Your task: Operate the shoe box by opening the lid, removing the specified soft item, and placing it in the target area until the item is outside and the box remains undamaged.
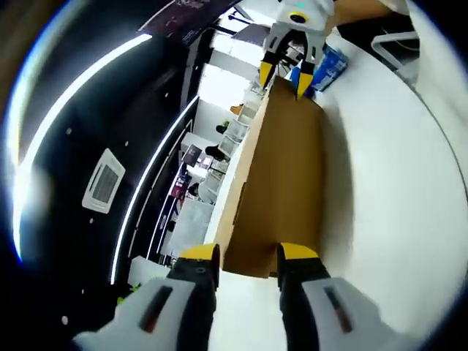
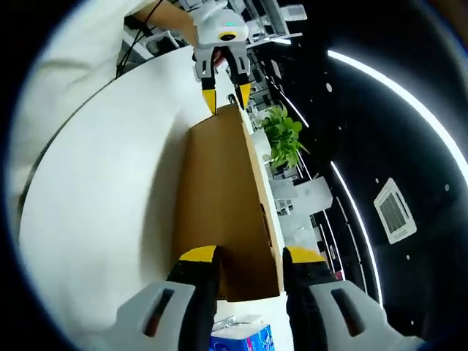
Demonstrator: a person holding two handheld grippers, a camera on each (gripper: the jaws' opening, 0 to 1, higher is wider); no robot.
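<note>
A brown cardboard shoe box [image 1: 281, 183] lies on the white table and runs lengthwise away from me, lid down. In the left gripper view my left gripper [image 1: 248, 254] has its yellow-tipped jaws pressed on both sides of the box's near end. My right gripper [image 1: 287, 79] holds the far end the same way. In the right gripper view the shoe box [image 2: 219, 197] stretches from my right gripper [image 2: 250, 256], clamped on the near end, to my left gripper [image 2: 225, 96] on the far end. The inside of the box is hidden.
The white table [image 1: 395, 183] [image 2: 102, 190] spreads wide on one side of the box. A blue package [image 1: 327, 67] [image 2: 245, 340] lies by the right gripper's end. A green plant [image 2: 281, 135] stands beyond the table edge. A person's arm [image 2: 164, 16] reaches in behind the left gripper.
</note>
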